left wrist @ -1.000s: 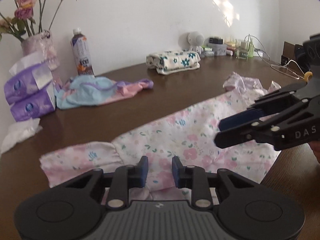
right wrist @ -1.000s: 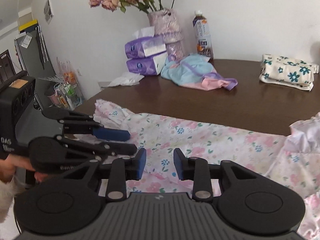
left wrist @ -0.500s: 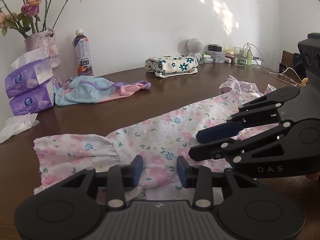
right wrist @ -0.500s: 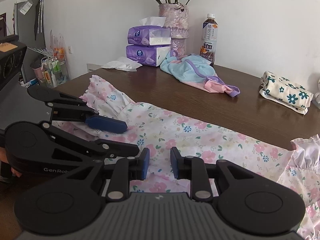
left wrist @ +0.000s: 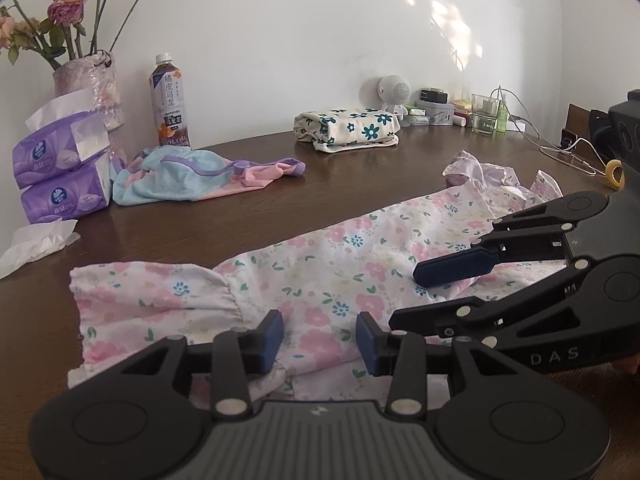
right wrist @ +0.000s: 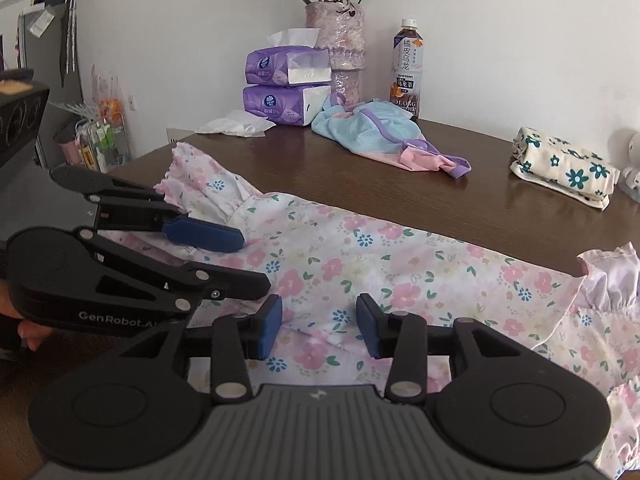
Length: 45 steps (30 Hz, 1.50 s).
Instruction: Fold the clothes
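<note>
- Floral dress (left wrist: pixel 320 276) lies flat along the near edge of the table (left wrist: pixel 360 168).
- Left gripper (left wrist: pixel 319 338) and right gripper (right wrist: pixel 319 326) hover over it, fingers spread, pinching nothing.
- Each should probably pinch only the near edge and lift evenly.

Over the last second both grippers have spread their fingers: the left gripper (left wrist: pixel 319 338) went from a narrow gap to a wide one, and the right gripper (right wrist: pixel 319 327) did the same, most of it in the last half second. Both now sit lower and closer over the floral garment (left wrist: pixel 320 276), with its near edge between each pair of fingers. In the left wrist view the right gripper (left wrist: pixel 404 294) has slid from high at the right edge toward the middle of the cloth.
</note>
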Tool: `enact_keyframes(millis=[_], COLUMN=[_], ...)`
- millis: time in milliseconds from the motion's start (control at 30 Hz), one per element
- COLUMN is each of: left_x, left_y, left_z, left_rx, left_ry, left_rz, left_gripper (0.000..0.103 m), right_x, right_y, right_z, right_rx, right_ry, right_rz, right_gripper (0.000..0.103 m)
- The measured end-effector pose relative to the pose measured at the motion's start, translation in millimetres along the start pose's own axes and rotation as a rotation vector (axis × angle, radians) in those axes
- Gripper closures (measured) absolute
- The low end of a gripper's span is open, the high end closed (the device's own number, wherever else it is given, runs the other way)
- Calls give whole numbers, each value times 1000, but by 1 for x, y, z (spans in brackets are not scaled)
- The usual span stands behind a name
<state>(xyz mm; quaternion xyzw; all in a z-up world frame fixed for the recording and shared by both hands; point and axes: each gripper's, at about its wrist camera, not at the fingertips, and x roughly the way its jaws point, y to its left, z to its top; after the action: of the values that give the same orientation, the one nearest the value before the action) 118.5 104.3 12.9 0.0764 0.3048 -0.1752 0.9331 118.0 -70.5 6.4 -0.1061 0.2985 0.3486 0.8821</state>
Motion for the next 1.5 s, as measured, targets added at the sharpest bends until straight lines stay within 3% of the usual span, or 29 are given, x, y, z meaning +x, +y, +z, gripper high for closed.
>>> enact_keyframes(millis=[133,533,1500], left_x=[0,1,2], left_y=[-2,-1,2], left_z=[0,0,0], left_rx=[14,9,-12], left_ry=[1,2,7], left_rz=[8,4,7], left_gripper=[61,60,54], right_x=[-3,-20,-55], right_y=[-3,-28,-84], right_z=[-2,-14,-40], right_rx=[9,80,145], right_ry=[-1,-8,-15], right_rz=[-3,-42,-200], right_gripper=[65,88,92])
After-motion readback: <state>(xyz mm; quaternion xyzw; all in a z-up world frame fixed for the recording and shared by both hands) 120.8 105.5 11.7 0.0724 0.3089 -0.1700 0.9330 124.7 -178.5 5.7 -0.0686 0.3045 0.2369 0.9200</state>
